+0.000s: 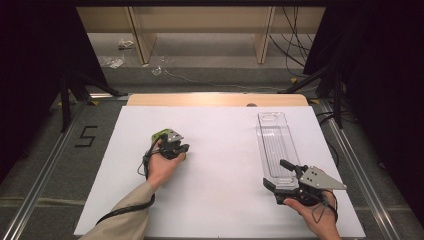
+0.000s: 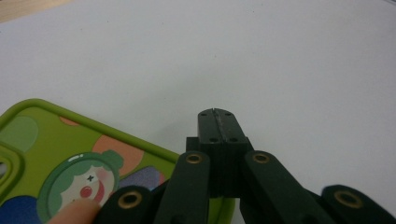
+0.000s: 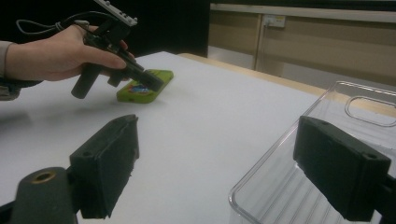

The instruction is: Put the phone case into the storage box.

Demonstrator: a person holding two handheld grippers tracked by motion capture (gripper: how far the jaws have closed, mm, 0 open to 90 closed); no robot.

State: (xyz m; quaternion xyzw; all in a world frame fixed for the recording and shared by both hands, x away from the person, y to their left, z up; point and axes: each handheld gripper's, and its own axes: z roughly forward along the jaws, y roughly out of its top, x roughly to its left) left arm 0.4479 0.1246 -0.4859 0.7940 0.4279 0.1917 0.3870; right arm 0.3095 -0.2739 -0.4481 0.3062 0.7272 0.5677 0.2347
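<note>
While the left hand point(image 1: 161, 167) reaches forward over the white bench point(image 1: 220, 150), its left tool point(image 2: 215, 116) has its jaws pressed together on nothing, tip low beside the green phone case point(image 2: 70, 154) lying flat at centre-left, a fingertip point(image 2: 77, 212) touching it. Rightward, the right tool point(image 3: 219, 168) rests low with jaws spread wide, one jaw at the near end of the clear plastic tray point(image 1: 274, 145).
</note>
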